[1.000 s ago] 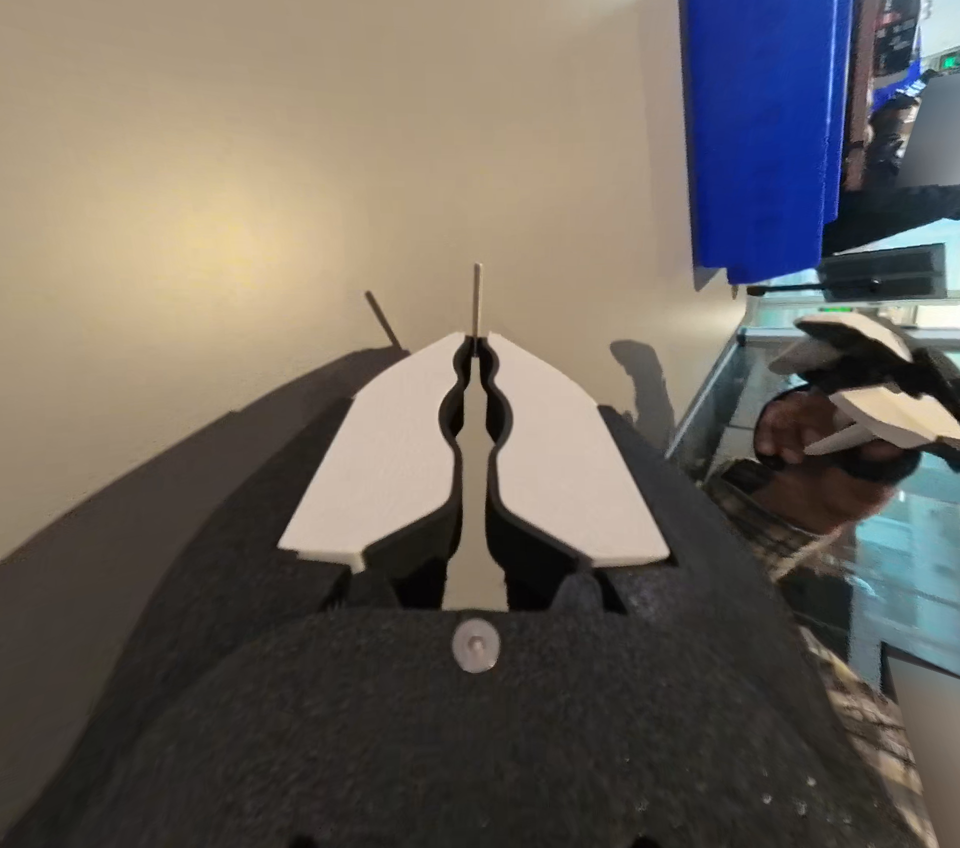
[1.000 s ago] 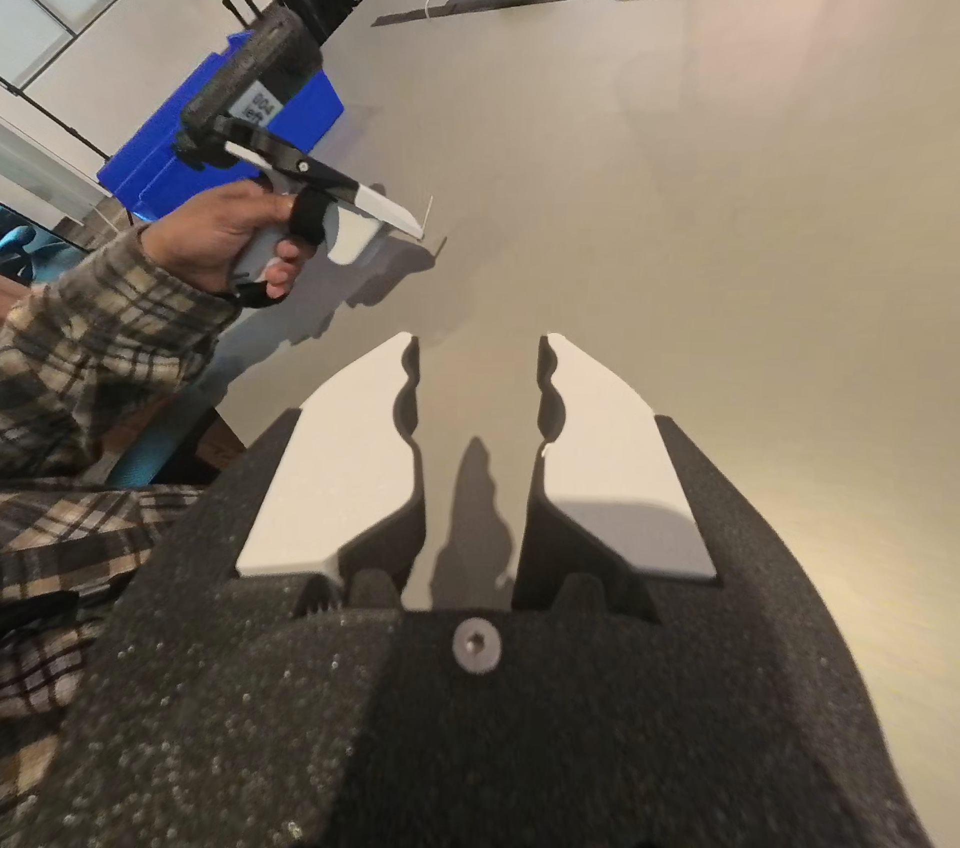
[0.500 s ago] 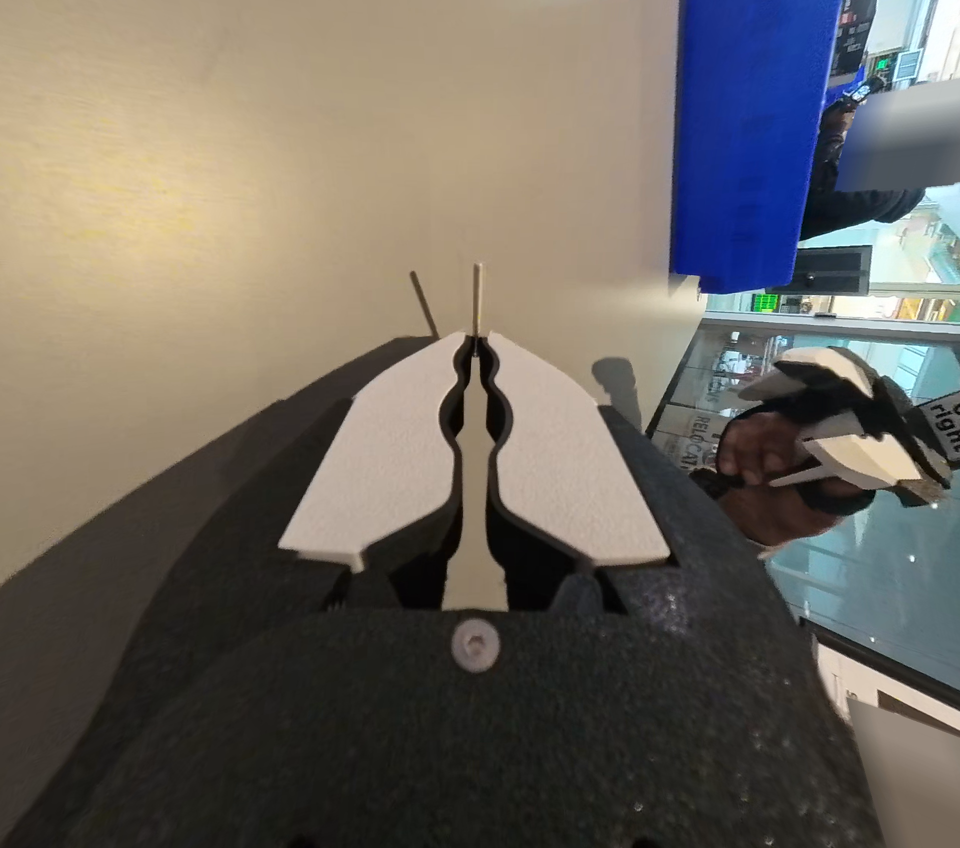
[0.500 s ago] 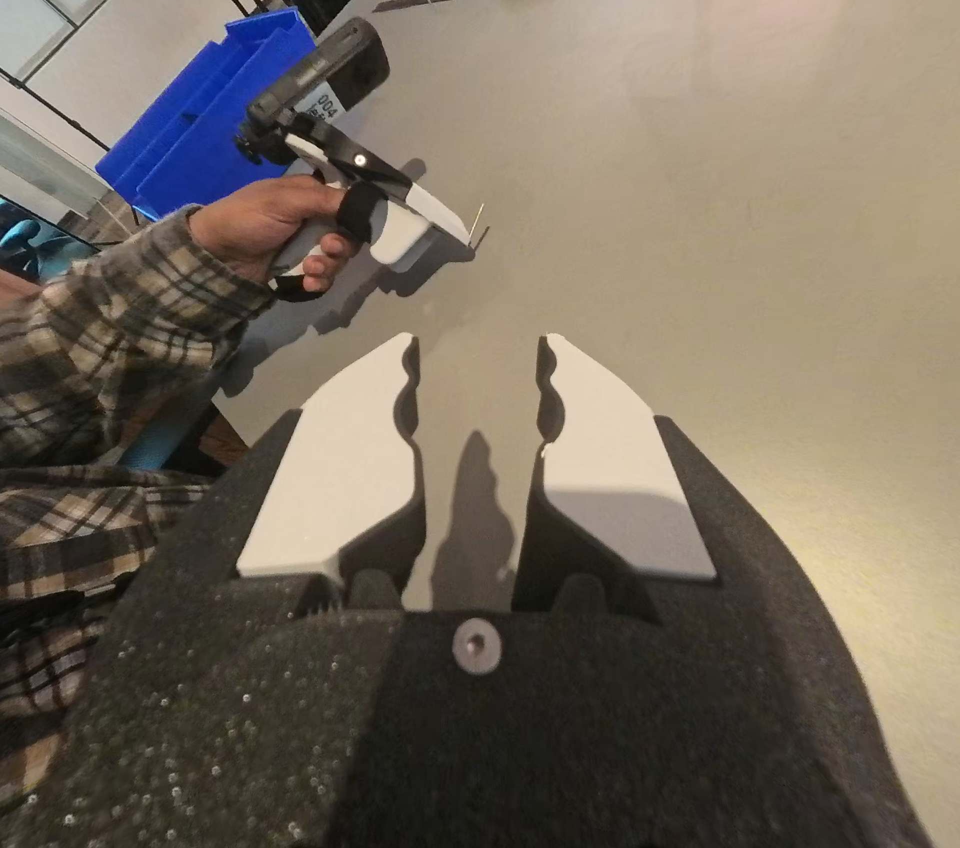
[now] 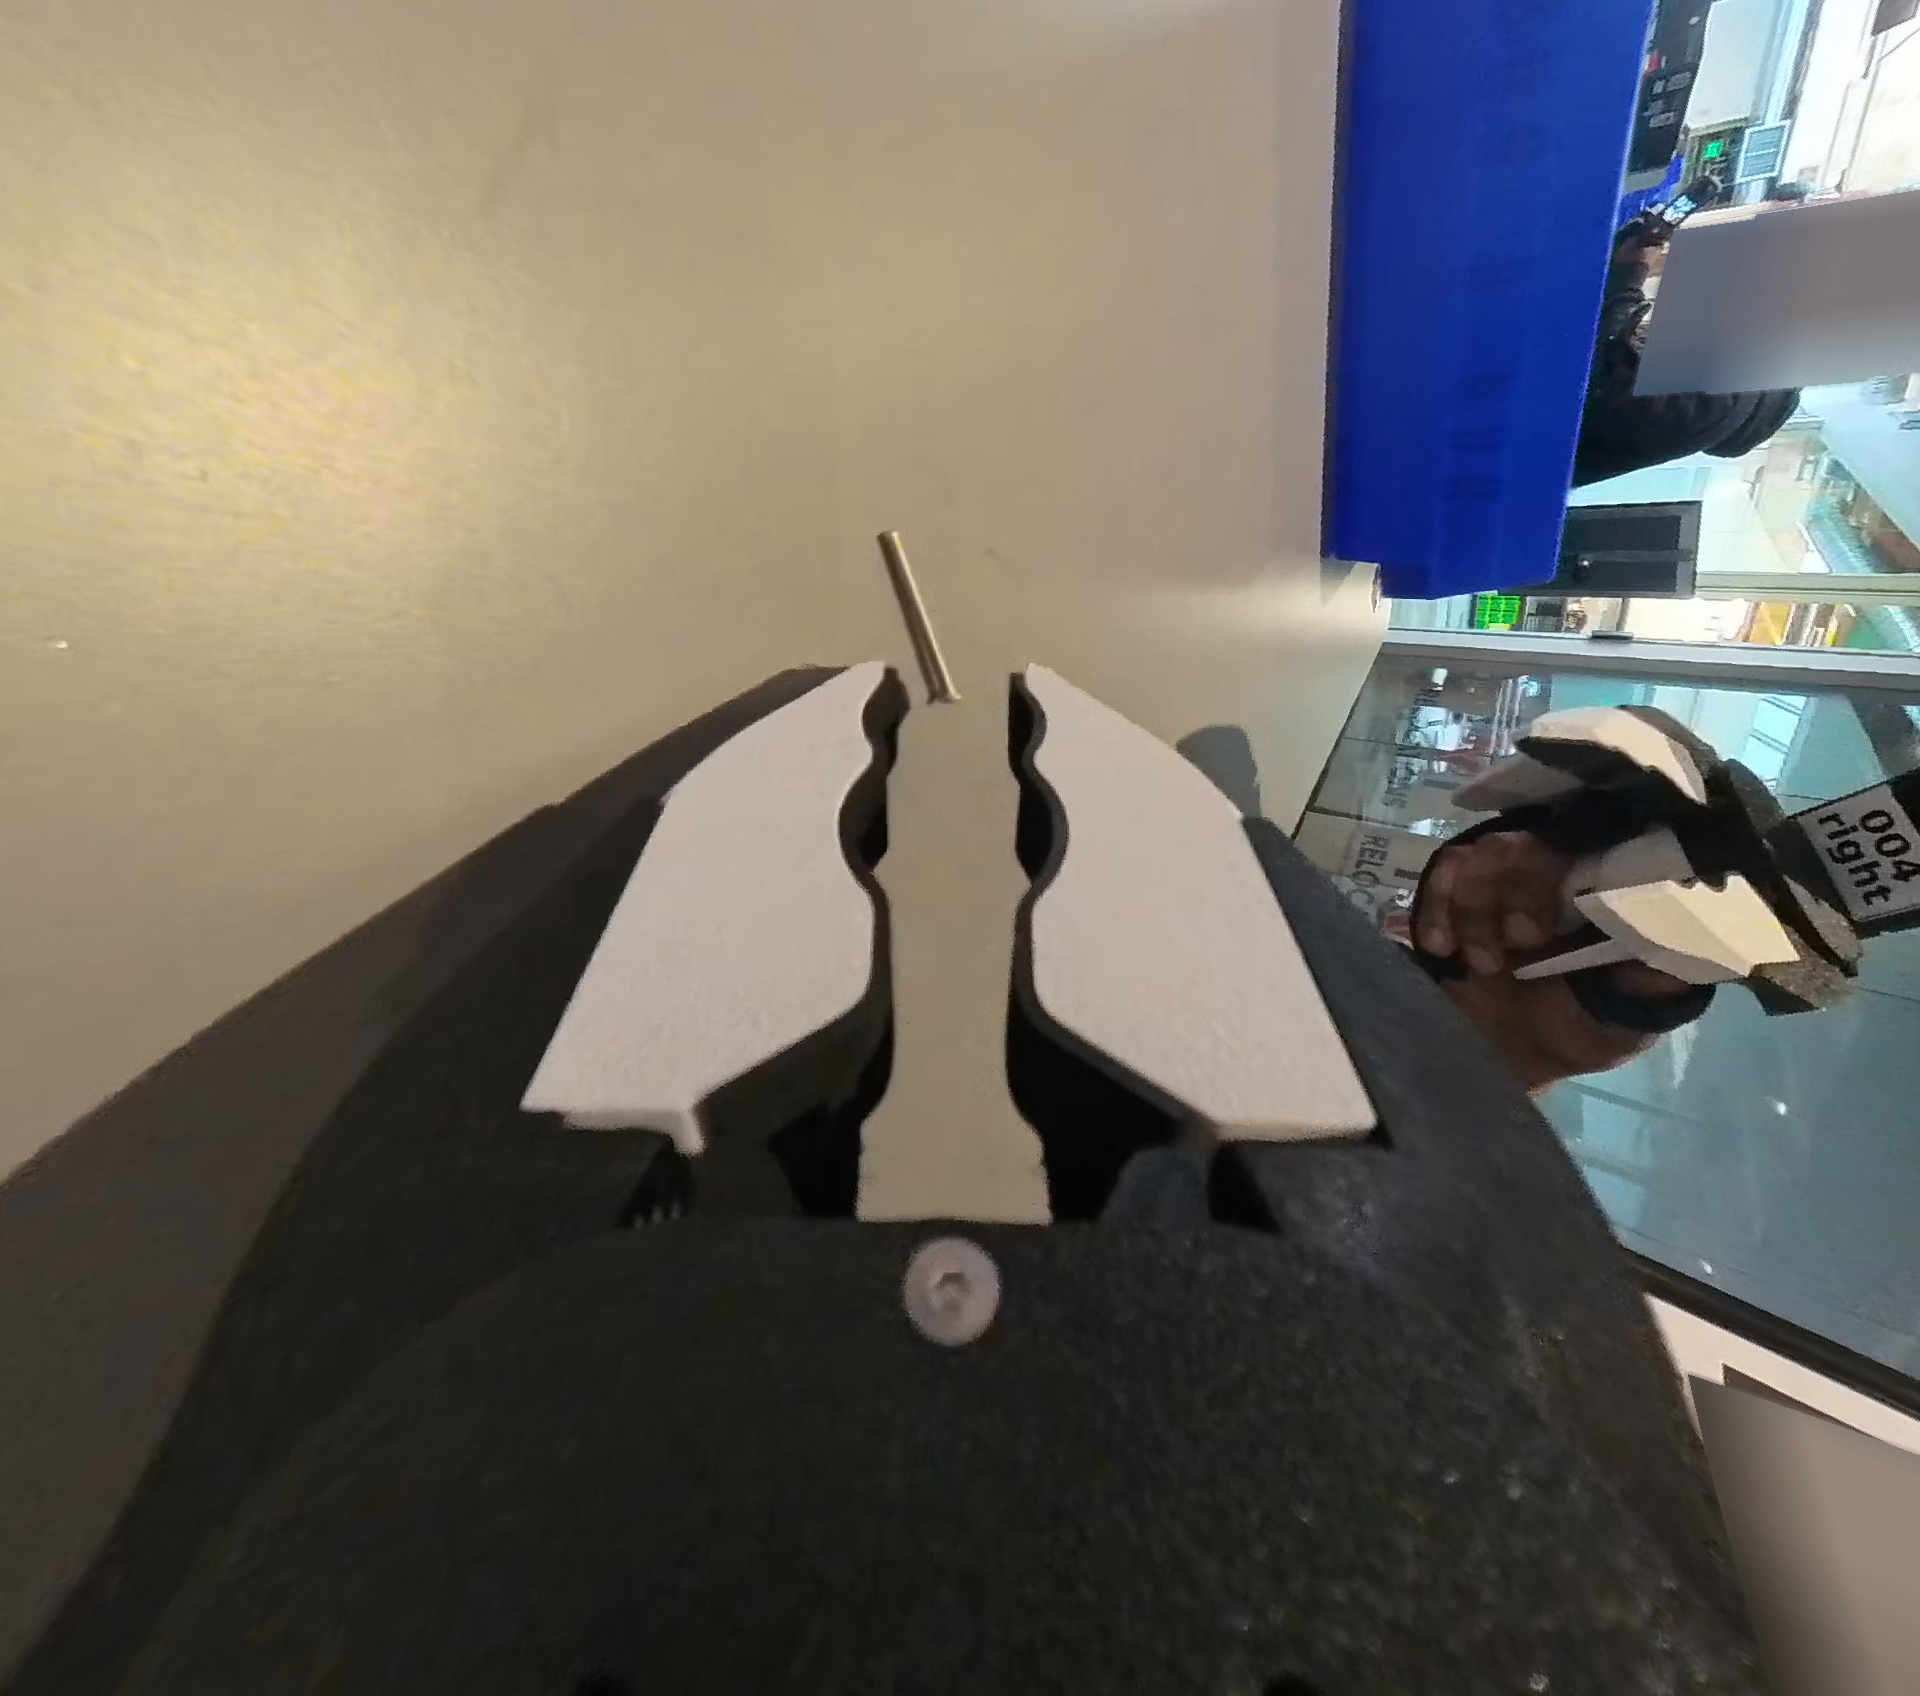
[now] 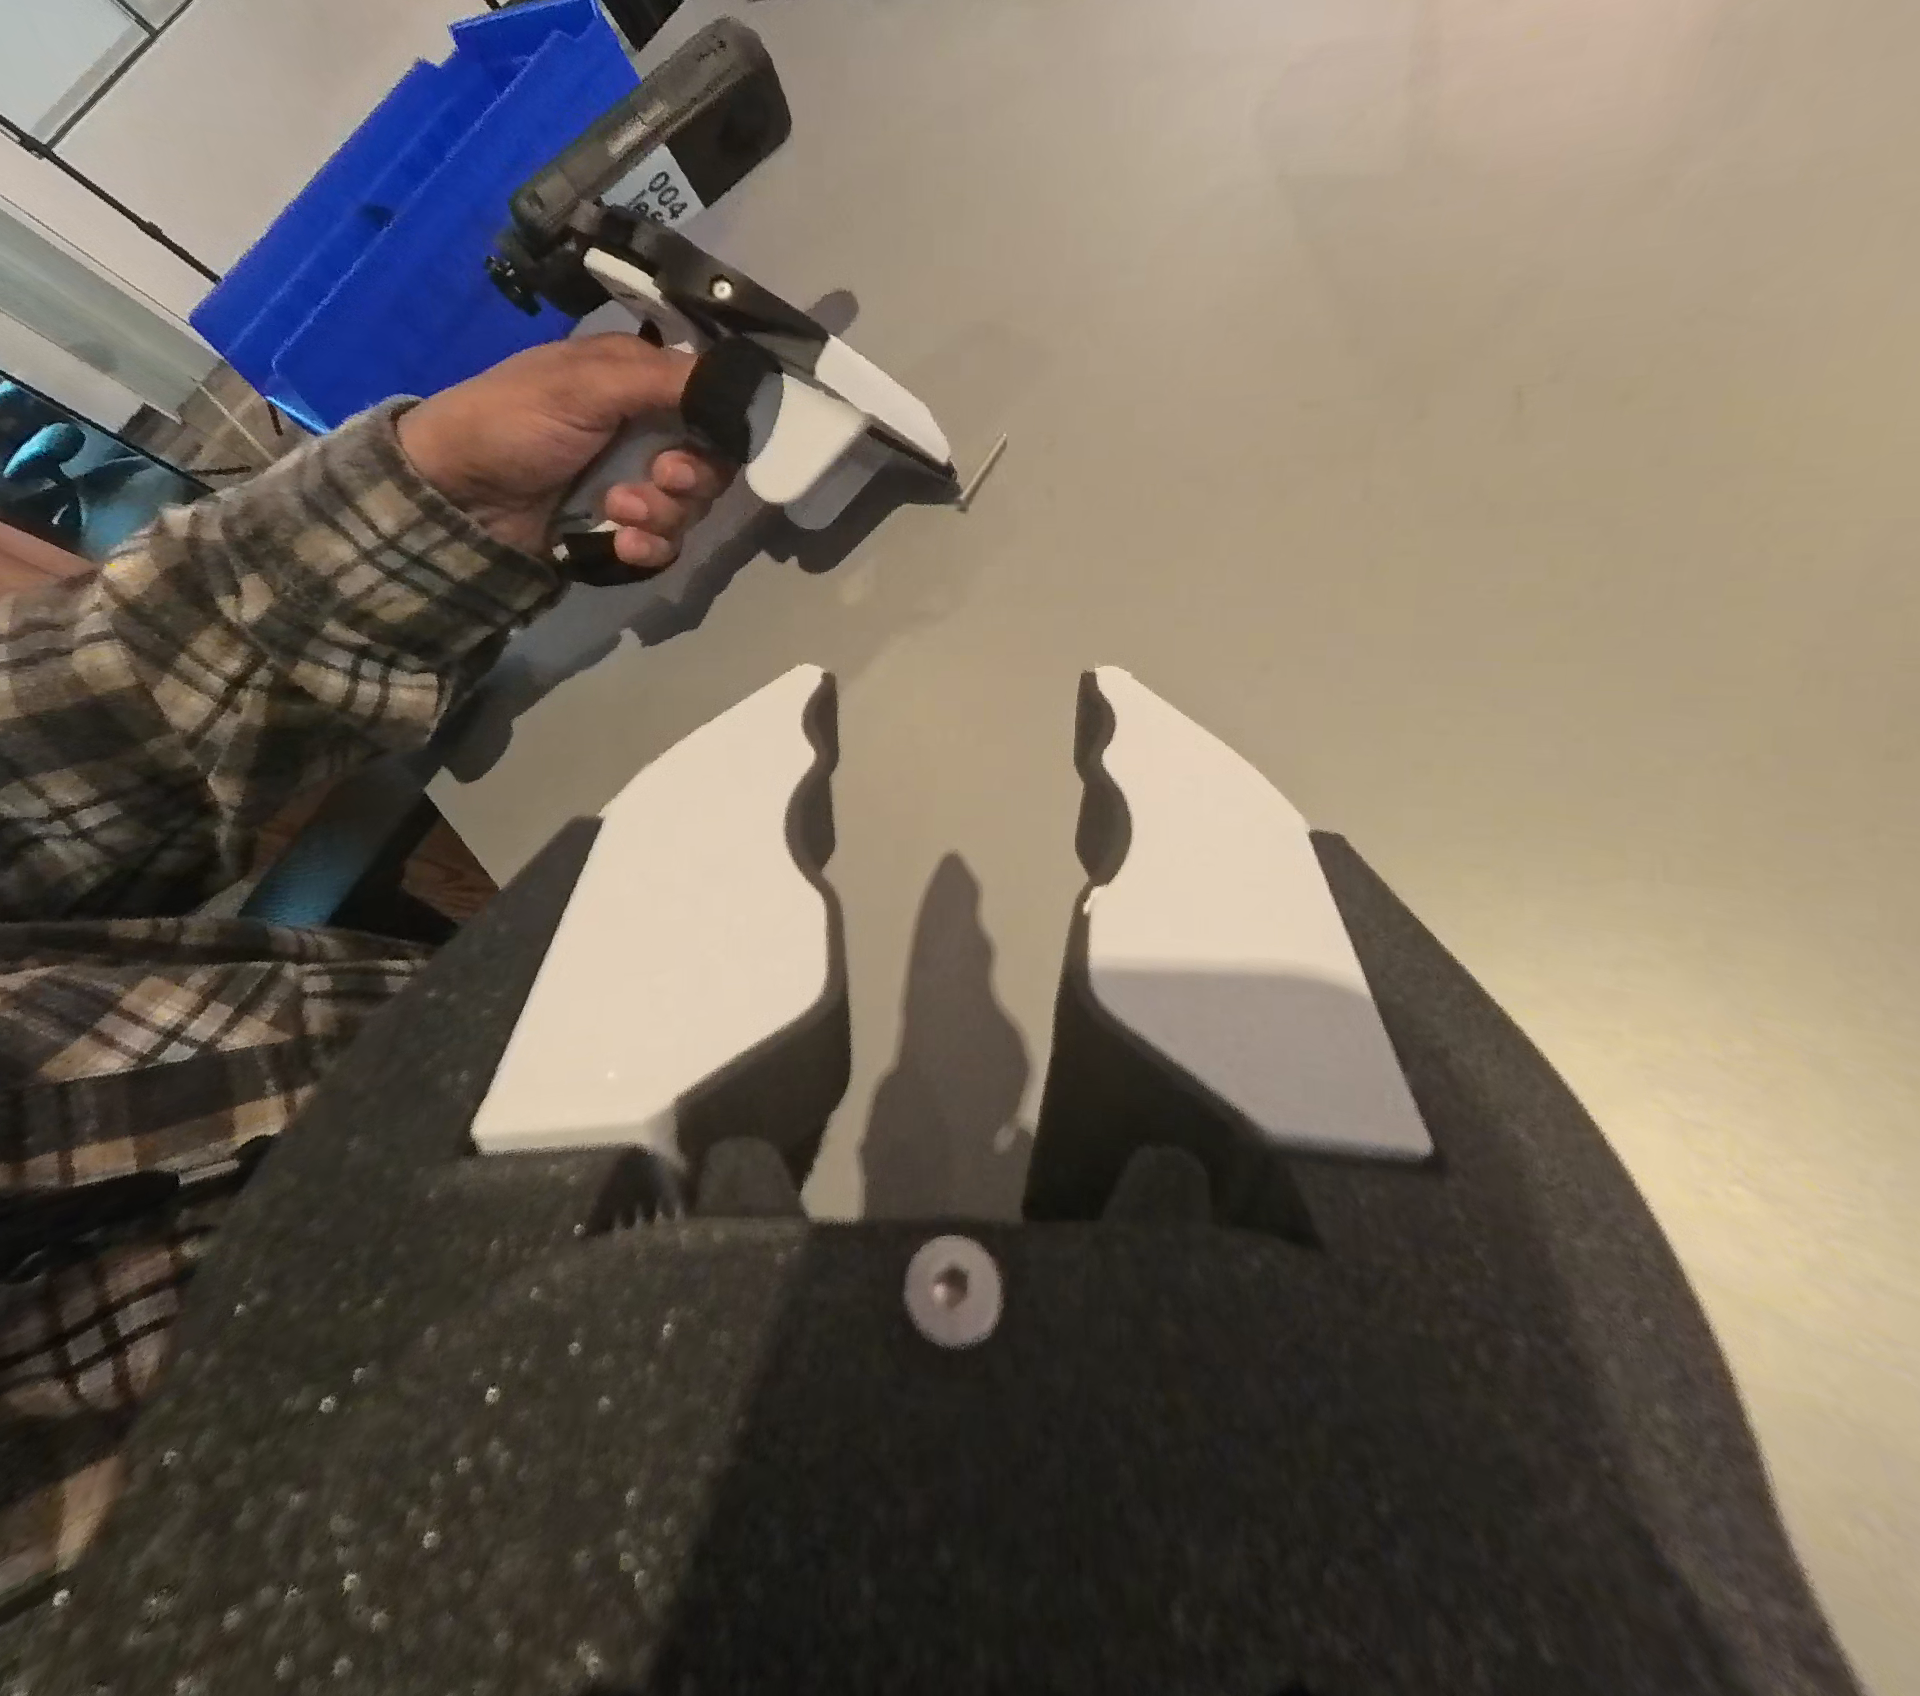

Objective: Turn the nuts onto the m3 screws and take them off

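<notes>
The m3 screw (image 5: 917,618), a thin, smooth metal pin, sits just beyond the tips of my left claw (image 5: 948,682), tilted and free of both fingers; whether it touches the tabletop (image 5: 520,192) I cannot tell. That claw's 2 white, matte, wavy-edged fingers (image 5: 748,898) stand apart on a grainy black foam-like body. My right claw (image 6: 956,680) hangs well back over the smooth grey tabletop, its jaws spread wider with nothing between them. Only the right wrist view shows the screw (image 6: 982,470) from the side, at the left claw's tip, plus my plaid sleeve (image 6: 260,607). Both views catch the glossy blue bin (image 5: 1486,223). I see no nut.
</notes>
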Tool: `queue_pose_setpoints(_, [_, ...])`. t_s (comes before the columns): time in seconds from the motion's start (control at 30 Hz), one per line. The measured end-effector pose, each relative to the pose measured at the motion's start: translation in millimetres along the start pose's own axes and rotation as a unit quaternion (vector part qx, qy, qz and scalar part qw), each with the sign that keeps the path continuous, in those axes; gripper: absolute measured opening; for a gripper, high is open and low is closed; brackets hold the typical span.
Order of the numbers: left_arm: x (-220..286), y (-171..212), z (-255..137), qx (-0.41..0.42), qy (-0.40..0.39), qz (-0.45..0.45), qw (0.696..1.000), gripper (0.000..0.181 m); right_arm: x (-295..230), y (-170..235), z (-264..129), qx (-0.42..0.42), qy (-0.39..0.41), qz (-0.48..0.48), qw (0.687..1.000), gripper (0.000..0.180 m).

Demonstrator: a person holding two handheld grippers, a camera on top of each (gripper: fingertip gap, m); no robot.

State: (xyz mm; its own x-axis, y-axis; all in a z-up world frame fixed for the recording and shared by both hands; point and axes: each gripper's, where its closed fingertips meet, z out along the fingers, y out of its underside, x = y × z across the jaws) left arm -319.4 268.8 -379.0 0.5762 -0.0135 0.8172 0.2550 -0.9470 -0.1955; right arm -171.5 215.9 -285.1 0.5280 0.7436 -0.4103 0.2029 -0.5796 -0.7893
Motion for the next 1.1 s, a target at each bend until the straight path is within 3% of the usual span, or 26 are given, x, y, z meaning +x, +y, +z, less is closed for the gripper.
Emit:
queue_pose_setpoints(0.3, [11.0,-3.5,-13.1,0.019,0.025,0.008,0.999,0.024,-2.5,-0.4,-1.0,0.001,-0.002,-0.002,1.0,0.044])
queue_pose_setpoints(0.5, [40.0,-6.2,-53.2,0.054,0.066,0.053,0.995,0.025,-3.0,0.3,-1.1,0.001,-0.003,-0.002,1.0,0.044])
queue_pose_setpoints(0.8, [65.6,2.4,-168.4,0.124,0.036,0.19,0.973,0.026,-2.9,3.1,2.7,-0.004,-0.007,0.002,1.0,0.043])
queue_pose_setpoints(1.1, [26.3,11.9,-301.6,0.187,-0.091,0.287,0.935,0.024,0.6,7.0,10.7,-0.014,0.0,0.004,1.0,0.043])
